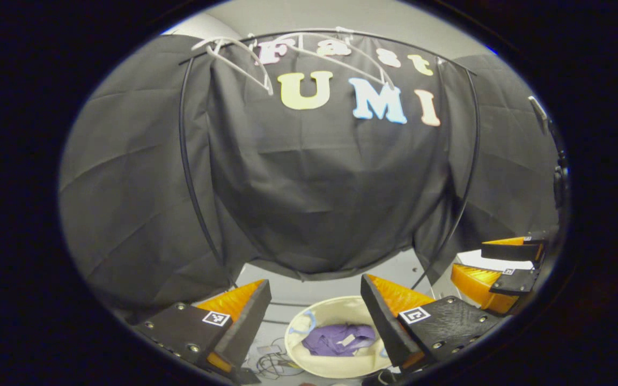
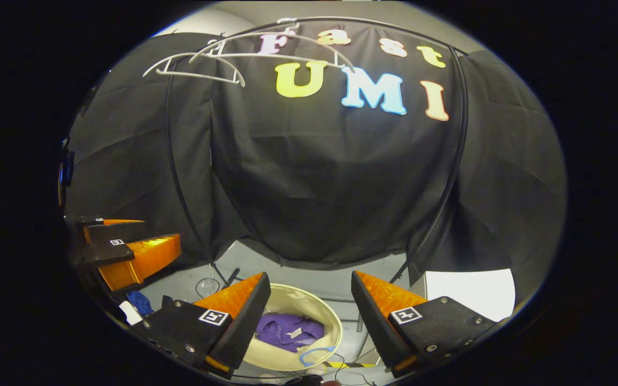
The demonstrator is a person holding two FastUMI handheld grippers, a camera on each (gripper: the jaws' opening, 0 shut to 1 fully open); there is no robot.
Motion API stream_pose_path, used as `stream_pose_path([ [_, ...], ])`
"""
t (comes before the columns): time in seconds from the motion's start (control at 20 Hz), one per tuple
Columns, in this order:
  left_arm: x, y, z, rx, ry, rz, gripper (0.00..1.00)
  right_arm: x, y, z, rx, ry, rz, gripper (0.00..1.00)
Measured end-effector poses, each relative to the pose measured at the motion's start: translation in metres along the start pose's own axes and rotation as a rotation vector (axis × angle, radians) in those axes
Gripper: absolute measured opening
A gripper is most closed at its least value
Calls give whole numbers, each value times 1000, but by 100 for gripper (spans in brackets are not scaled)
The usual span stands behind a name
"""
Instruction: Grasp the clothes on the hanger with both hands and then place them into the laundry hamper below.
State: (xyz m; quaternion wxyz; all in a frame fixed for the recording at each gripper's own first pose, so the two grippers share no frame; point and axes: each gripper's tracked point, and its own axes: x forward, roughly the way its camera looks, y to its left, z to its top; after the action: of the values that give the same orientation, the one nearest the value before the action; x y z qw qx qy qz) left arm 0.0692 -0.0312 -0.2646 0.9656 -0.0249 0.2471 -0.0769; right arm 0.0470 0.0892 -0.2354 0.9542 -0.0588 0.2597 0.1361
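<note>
Crumpled purple clothes (image 1: 338, 339) inside cream hamper (image 1: 309, 364)

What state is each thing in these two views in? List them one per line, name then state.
Hangers: bare, hanging on the rail.
Purple garment: crumpled, lying inside the hamper.
Laundry hamper: upright, open-topped, holding the garment.
Left gripper: jaws open, holding nothing, above the hamper.
Right gripper: jaws open, holding nothing, above the hamper.
</note>
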Motion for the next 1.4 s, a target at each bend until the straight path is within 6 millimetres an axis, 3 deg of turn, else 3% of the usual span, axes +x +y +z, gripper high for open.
stream_pose_path([
  [0.3,-45,9,86,-7,-172,3,100,-41,-19,80,18,-194,-42,94],
  [0.6,-91,16,152,1,-302,4,100,-87,-42,132,13,-345,-112,92],
  [0.75,-108,19,174,-9,-360,0,100,-104,-54,152,29,-402,-143,93],
  [0.9,-117,16,189,-16,-396,-7,100,-120,-68,168,24,-473,-178,93],
  [1.1,-129,26,199,-4,-451,39,100,-131,-78,169,29,-519,-200,92],
  [1.4,-145,42,185,-45,-471,73,100,-133,-80,158,47,-505,-209,92],
])
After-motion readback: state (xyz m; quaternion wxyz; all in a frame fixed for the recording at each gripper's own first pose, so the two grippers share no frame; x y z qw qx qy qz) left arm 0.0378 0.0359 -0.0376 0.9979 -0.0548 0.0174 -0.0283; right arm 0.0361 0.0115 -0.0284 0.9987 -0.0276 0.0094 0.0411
